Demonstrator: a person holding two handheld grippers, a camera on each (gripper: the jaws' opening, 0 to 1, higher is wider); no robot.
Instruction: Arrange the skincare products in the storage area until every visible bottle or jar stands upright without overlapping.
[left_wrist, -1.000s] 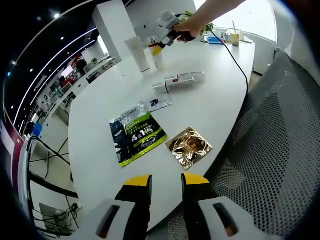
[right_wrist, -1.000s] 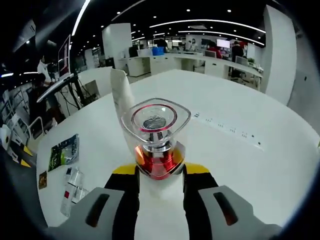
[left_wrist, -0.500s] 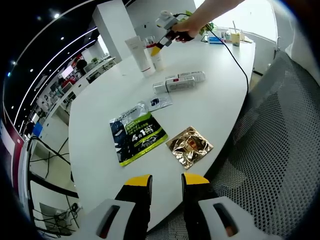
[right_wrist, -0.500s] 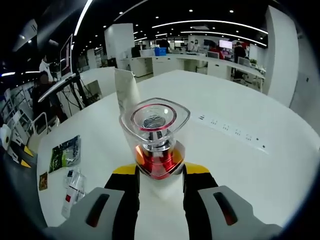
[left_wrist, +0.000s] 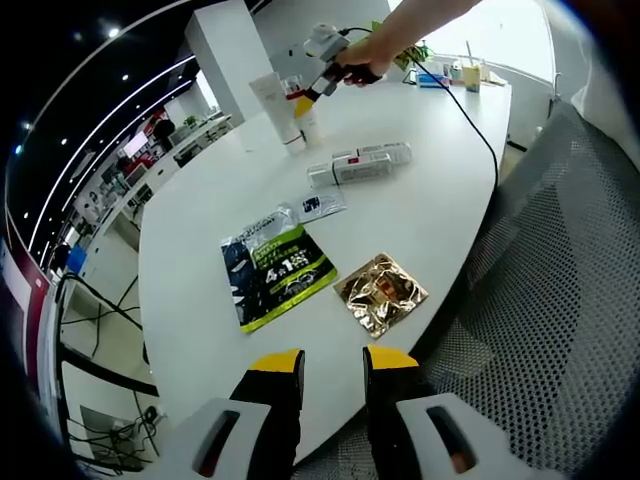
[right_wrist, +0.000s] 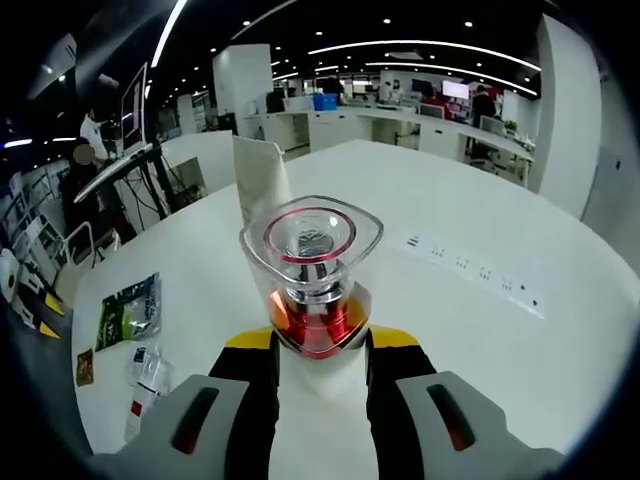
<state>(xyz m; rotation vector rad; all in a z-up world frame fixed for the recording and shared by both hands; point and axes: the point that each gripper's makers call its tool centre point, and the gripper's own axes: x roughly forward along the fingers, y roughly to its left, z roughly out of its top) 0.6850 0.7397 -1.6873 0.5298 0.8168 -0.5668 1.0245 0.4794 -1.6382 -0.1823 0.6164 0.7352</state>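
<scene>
At the far end of the white table (left_wrist: 190, 200), the right gripper (right_wrist: 320, 345) has its two yellow-tipped jaws closed on a white bottle with a red collar and a clear cap (right_wrist: 312, 265), holding it upright over the table top. In the left gripper view this bottle is just beside a tall white tube (left_wrist: 274, 108) that stands on its cap. The left gripper (left_wrist: 333, 362) hangs over the near edge of the table, its jaws a little apart with nothing between them. On the table lie a green and black sachet (left_wrist: 275, 272), a crumpled gold foil packet (left_wrist: 379, 293), a small clear sachet (left_wrist: 318, 205), and a group of small white tubes lying flat (left_wrist: 358, 164). A mesh chair (left_wrist: 540, 300) stands just beside the table.
</scene>
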